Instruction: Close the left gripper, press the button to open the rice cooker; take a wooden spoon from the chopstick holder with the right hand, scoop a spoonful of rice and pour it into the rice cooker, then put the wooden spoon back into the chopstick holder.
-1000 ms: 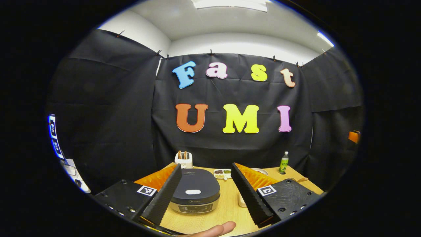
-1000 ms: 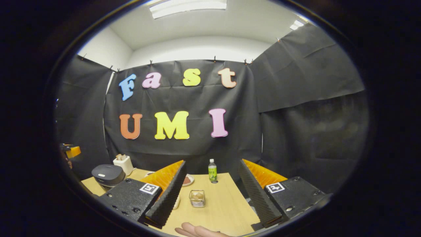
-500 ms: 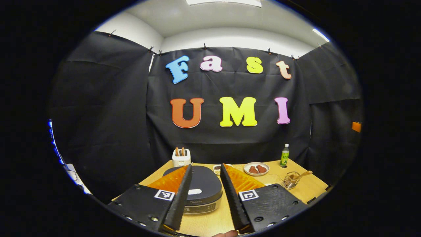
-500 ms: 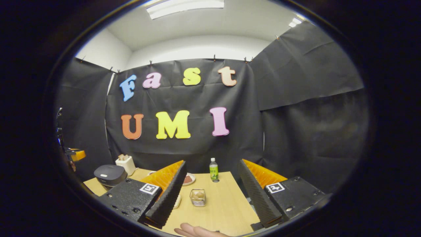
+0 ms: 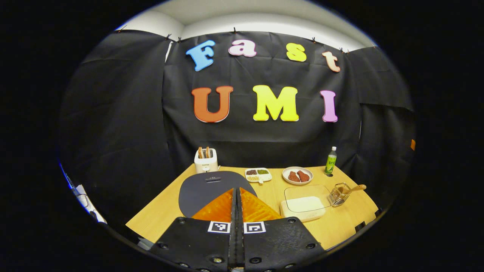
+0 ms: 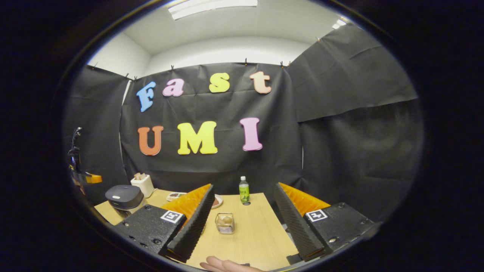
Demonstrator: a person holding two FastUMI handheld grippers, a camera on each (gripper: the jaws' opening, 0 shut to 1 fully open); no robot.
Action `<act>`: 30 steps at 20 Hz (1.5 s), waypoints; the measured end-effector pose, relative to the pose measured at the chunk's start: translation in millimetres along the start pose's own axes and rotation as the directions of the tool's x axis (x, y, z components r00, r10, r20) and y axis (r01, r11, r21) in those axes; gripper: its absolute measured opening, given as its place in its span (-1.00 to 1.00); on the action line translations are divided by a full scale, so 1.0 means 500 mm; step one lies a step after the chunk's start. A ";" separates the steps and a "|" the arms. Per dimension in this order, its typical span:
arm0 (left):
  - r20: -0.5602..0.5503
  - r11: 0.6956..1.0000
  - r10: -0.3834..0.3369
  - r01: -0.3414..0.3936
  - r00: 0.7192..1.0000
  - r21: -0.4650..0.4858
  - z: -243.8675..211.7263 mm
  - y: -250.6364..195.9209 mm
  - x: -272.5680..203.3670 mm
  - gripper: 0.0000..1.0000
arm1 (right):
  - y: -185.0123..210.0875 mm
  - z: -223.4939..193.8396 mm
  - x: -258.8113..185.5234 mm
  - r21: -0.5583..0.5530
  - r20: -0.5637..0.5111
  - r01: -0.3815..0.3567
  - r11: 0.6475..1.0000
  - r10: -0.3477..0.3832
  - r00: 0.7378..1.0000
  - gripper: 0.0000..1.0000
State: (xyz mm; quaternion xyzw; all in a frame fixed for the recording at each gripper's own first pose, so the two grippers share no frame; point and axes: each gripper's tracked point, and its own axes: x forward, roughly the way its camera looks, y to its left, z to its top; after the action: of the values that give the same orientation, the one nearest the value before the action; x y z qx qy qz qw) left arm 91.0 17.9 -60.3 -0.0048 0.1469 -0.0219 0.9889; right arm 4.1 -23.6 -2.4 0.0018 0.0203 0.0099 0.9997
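Left gripper (image 5: 236, 196): fingers pressed together, gripping nothing, above the dark grey lidded rice cooker (image 5: 206, 189). Right gripper (image 6: 244, 223): fingers spread wide, empty. Beyond it on the pale wooden table (image 6: 249, 234), the wire chopstick holder (image 6: 225, 223) contains the wooden spoon (image 5: 353, 188).

Wooden table (image 5: 340, 226): rice cooker (image 5: 211, 189) as landmark; toaster (image 5: 205, 160) behind it; to its right, sectioned dish (image 5: 258, 174), plate (image 5: 297, 175) (two brown pieces), bottle (image 5: 331, 160), clear box (image 5: 304, 204), wire holder (image 5: 339, 194).
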 end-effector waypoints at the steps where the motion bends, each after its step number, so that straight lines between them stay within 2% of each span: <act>1: -0.051 1.000 0.018 -0.017 0.999 0.005 -0.023 0.009 0.025 -1.00 | 0.001 -0.009 0.001 -0.003 -0.004 -0.003 1.000 0.003 1.000 1.00; 4: -0.180 0.999 0.047 -0.047 0.983 0.005 -0.086 0.020 0.089 -1.00 | 0.007 -0.016 0.002 -0.018 -0.009 -0.013 1.000 0.013 1.000 0.97; 7: -0.244 0.997 0.069 -0.072 0.967 -0.003 -0.122 0.026 0.125 -1.00 | 0.009 -0.028 -0.002 -0.033 -0.011 -0.021 0.999 0.021 1.000 1.00; 15: -0.324 0.993 0.105 -0.117 0.940 -0.017 -0.182 0.050 0.163 -1.00 | -0.006 -0.060 0.001 -0.026 -0.036 -0.023 0.999 0.022 0.999 1.00; 16: -0.309 0.993 0.105 -0.115 0.945 -0.013 -0.176 0.051 0.169 -1.00 | -0.005 -0.061 0.004 -0.020 -0.036 -0.028 0.999 0.027 0.999 1.00; 19: -0.332 0.990 0.103 -0.128 0.938 -0.055 -0.194 0.058 0.169 -1.00 | 0.002 -0.043 0.001 -0.027 0.016 -0.049 0.998 0.049 0.999 1.00; 21: -0.349 0.989 0.102 -0.133 0.932 -0.066 -0.197 0.056 0.164 -0.99 | -0.005 -0.023 -0.008 -0.048 0.075 -0.032 0.998 0.035 0.997 0.97; 25: -0.292 0.994 0.111 -0.113 0.950 0.009 -0.175 0.051 0.163 -0.99 | -0.017 -0.011 -0.025 -0.048 0.167 0.018 0.999 -0.010 0.986 1.00; 27: -0.237 0.994 0.109 -0.103 0.965 0.035 -0.150 0.035 0.134 -0.99 | -0.014 -0.034 -0.017 -0.071 0.156 0.030 0.997 -0.019 0.988 1.00; 28: -0.179 0.991 0.129 -0.121 0.975 0.058 -0.121 0.037 0.119 -0.77 | -0.011 -0.048 -0.011 -0.077 0.136 0.030 0.997 -0.019 0.991 0.97; 29: -0.134 0.987 0.148 -0.138 0.980 0.076 -0.092 0.036 0.113 -0.69 | -0.005 -0.060 -0.005 -0.075 0.112 0.026 0.997 -0.017 0.994 1.00; 30: -0.084 0.987 0.149 -0.142 0.985 0.080 -0.059 0.025 0.079 -0.50 | 0.003 -0.072 -0.001 -0.070 0.092 0.016 0.997 -0.009 0.996 1.00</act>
State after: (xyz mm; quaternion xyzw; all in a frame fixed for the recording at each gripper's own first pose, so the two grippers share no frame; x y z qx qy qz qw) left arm 120.7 28.6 -100.4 0.0436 0.1902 0.0449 0.9798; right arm 2.3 -22.2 -38.1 -0.0333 -0.0261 0.0042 0.9991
